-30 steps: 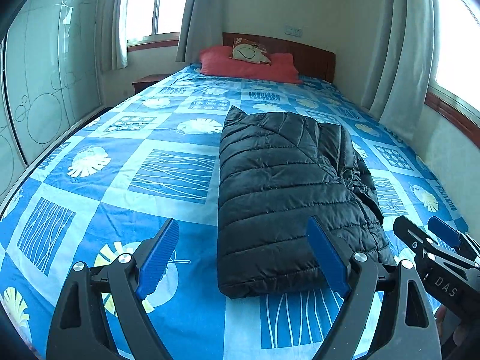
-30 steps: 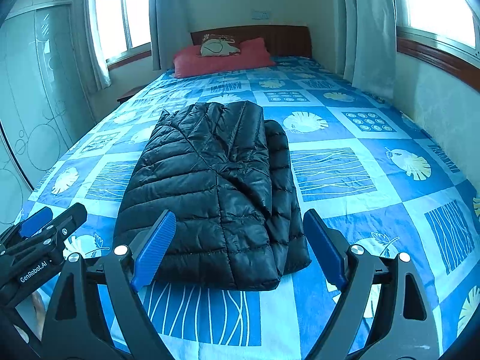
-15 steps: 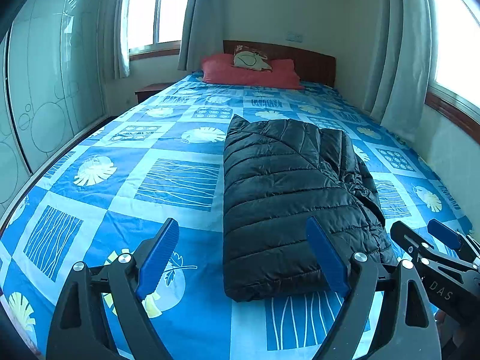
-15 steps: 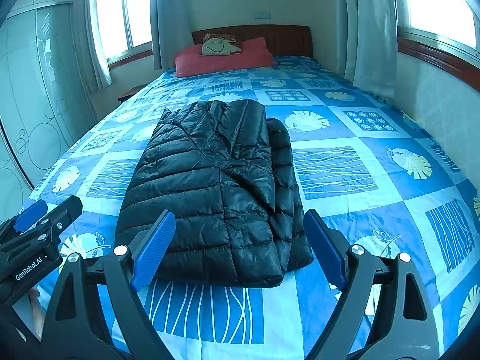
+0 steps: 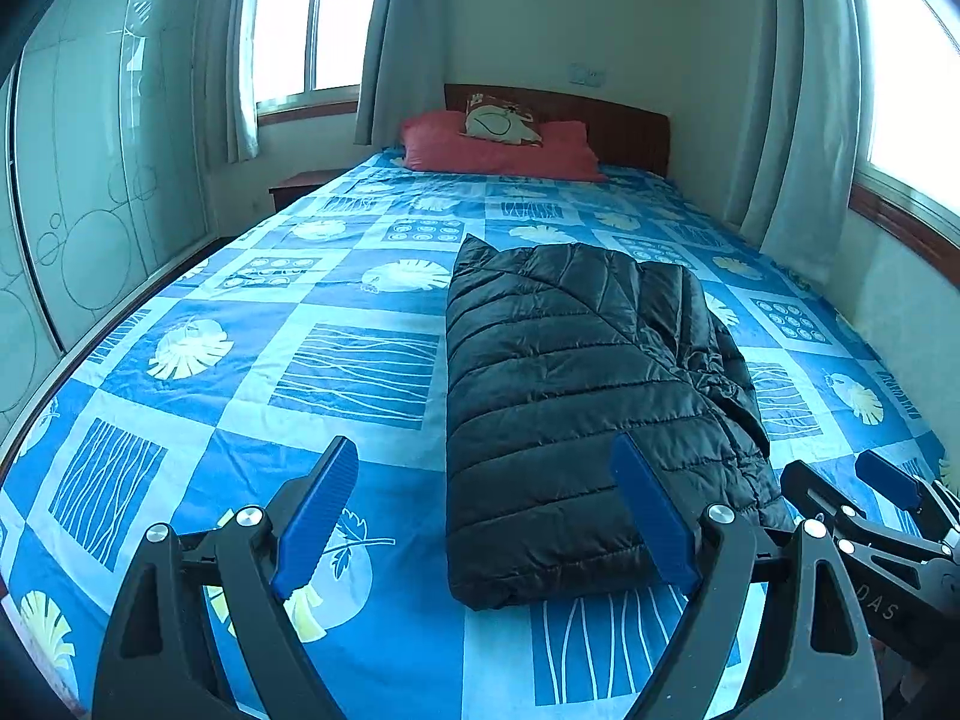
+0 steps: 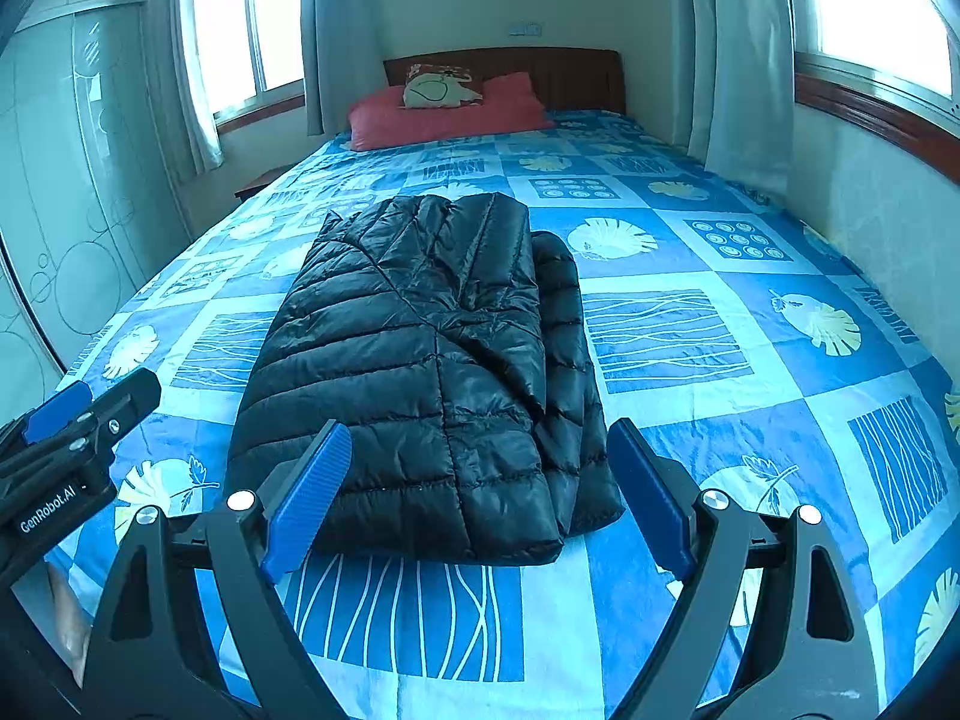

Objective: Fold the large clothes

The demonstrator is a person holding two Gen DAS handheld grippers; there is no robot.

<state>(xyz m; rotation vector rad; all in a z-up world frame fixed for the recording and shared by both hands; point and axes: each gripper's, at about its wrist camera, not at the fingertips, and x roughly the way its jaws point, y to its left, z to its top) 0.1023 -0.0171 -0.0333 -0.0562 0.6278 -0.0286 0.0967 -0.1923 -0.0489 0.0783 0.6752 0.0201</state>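
Both grippers, left (image 5: 486,510) & right (image 6: 480,492), wide open w/ nothing held, hanging above bed (image 6: 720,330). Jacket (image 6: 420,372) lies folded just ahead, between them; looks done, so hands off.

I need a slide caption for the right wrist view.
Open right gripper hovers before a folded black puffer jacket on a blue patterned bed.

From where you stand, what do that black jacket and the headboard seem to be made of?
Black jacket: probably thin synthetic shell over puffy filling; it is glossy, with stitched quilted ridges. Headboard: looks like dark reddish-brown wood with a smooth finish, though a veneer cannot be ruled out.
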